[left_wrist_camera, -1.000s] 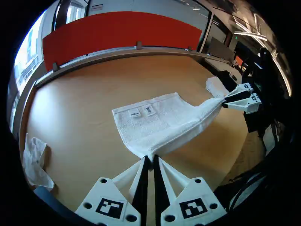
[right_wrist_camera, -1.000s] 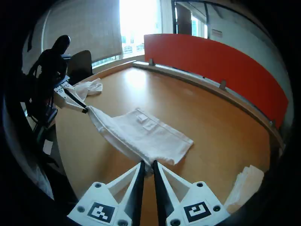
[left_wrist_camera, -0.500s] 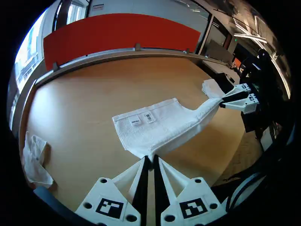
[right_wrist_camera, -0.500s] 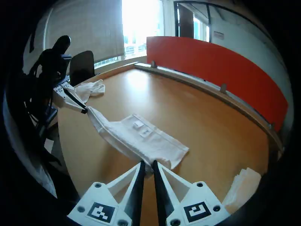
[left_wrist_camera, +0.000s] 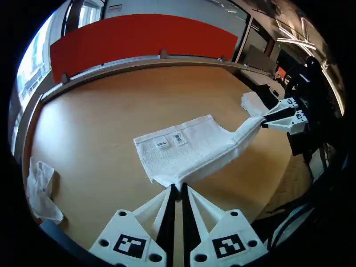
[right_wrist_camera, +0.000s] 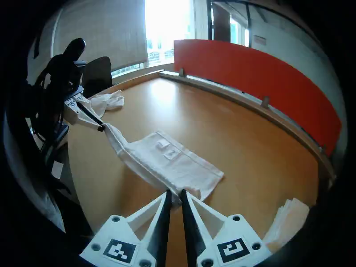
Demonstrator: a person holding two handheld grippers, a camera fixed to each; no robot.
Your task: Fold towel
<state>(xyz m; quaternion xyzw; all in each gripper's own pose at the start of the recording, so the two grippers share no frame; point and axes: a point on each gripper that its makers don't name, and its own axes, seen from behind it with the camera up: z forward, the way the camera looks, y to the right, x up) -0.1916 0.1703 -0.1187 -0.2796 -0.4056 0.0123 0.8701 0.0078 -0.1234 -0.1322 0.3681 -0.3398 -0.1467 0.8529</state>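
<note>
While the left gripper [left_wrist_camera: 177, 186] and right gripper [right_wrist_camera: 175, 192] each clench a corner of the towel [left_wrist_camera: 187, 147] at mid-frame, the fold looks barely begun; next, both corners want carrying to its far edge.

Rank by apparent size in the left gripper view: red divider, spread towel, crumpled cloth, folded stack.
1. red divider
2. towel
3. crumpled cloth
4. folded stack
The stack lies farther off, so the order of 3 and 4 is unsure.

Office. Evidenced by: broad light-wood desktop [left_wrist_camera: 111, 102] bounded beyond the left gripper [left_wrist_camera: 177, 187] by a red divider panel [left_wrist_camera: 142, 40]; black office chair [right_wrist_camera: 95, 75] and grey roller blind [right_wrist_camera: 102, 31] left of the right gripper [right_wrist_camera: 174, 192].
</note>
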